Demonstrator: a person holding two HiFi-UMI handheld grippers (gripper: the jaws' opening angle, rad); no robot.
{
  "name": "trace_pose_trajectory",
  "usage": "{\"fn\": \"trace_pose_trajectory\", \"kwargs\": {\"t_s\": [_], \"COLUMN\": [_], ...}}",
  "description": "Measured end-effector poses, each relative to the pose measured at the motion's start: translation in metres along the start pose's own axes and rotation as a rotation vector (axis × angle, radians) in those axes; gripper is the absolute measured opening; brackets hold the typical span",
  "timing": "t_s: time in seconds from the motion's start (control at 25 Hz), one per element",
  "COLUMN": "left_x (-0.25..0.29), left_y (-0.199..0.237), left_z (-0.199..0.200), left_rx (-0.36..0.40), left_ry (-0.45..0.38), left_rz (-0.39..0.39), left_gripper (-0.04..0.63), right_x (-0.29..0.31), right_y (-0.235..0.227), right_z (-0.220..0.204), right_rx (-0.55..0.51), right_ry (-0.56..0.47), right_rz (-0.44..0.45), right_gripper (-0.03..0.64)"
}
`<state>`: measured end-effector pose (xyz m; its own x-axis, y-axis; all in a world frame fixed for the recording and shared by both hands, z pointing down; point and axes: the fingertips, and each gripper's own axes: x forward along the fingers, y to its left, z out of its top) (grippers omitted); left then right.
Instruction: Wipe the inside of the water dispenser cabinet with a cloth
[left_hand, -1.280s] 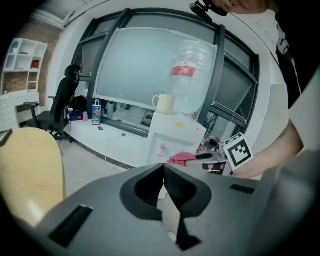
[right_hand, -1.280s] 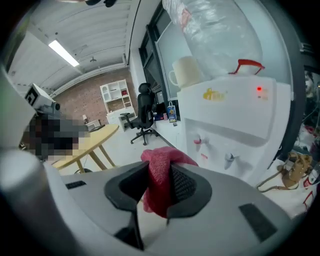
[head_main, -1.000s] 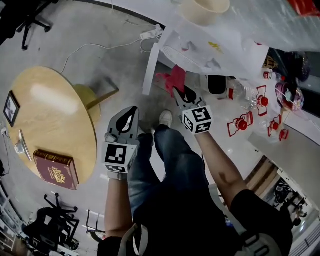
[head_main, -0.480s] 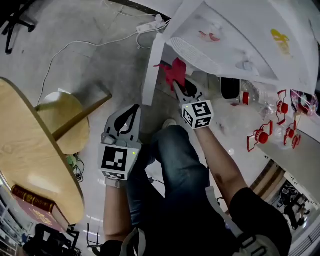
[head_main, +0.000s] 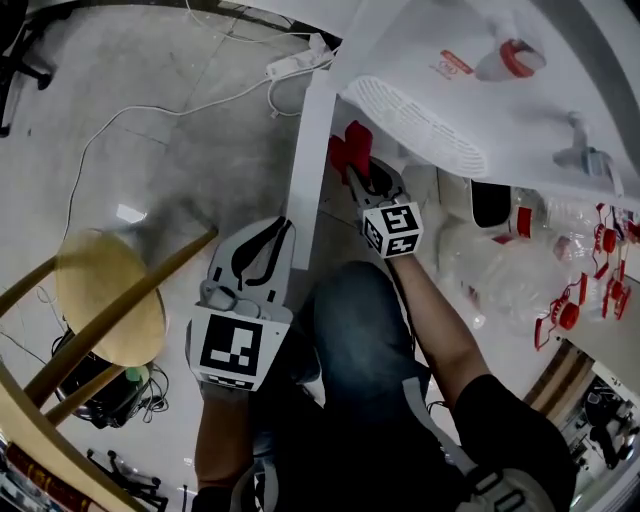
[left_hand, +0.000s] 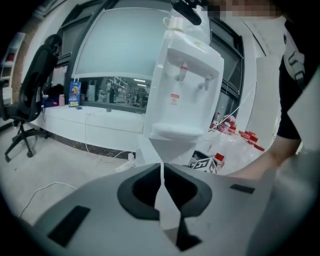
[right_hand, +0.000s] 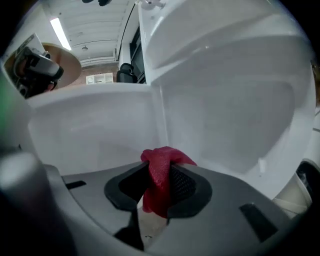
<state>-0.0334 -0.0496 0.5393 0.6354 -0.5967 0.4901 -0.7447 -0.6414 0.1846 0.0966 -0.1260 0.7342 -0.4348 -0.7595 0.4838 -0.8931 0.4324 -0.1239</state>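
grey concrete floor (head_main: 180, 160) below me, with the white water dispenser (head_main: 470, 100) standing at one o'clock in the head view and its cabinet door (head_main: 310, 170) swung open. my right gripper (right_hand: 160, 172) is pinching a red cloth (right_hand: 159, 185), which lies lengthwise along the jaws with its bunched end poking out toward twelve. dead ahead of that end is the cabinet's white inner wall (right_hand: 225, 115); the door panel sits at ten o'clock in the right gripper view. the cloth looks just short of the wall, though i can't be sure it isn't touching. the right hand is the nearer one by far. my left gripper (left_hand: 161, 170) is pressed together on nothing, hanging outside by the door's edge at about seven o'clock from the right one.
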Motion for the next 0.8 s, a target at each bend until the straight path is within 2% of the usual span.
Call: {"fn": "trace_pose_trajectory", "kwargs": {"t_s": [0.12,0.28,0.44,0.6,0.68,0.8], "left_x": [0.02,0.033,0.038,0.038,0.037,0.029], "left_y": [-0.002,0.004,0.005,0.01,0.016,0.028], "left_z": [-0.015,-0.03,-0.033,-0.033,-0.033,-0.033], "left_rx": [0.024,0.07,0.008,0.017,0.021,0.033], "left_ry": [0.023,0.062,0.062,0.037,0.035,0.05], "left_rz": [-0.017,0.008,-0.015,-0.038,-0.024,0.04], "left_gripper": [0.071,0.114,0.153,0.2,0.207,0.206], "right_x": [0.023,0.045,0.064,0.083,0.091,0.099], "right_y": [-0.015,-0.03,-0.044,-0.053,-0.057,-0.063], "right_z": [-0.018,-0.035,-0.048,-0.058,-0.06,-0.062], "right_rx": [-0.003,0.007,0.012,0.014,0.01,0.009], "right_ry": [-0.011,-0.02,-0.007,0.009,0.016,0.022], "right_rz": [-0.013,-0.032,-0.05,-0.062,-0.068,-0.086], "right_gripper": [0.11,0.11,0.11,0.11,0.11,0.11]}}
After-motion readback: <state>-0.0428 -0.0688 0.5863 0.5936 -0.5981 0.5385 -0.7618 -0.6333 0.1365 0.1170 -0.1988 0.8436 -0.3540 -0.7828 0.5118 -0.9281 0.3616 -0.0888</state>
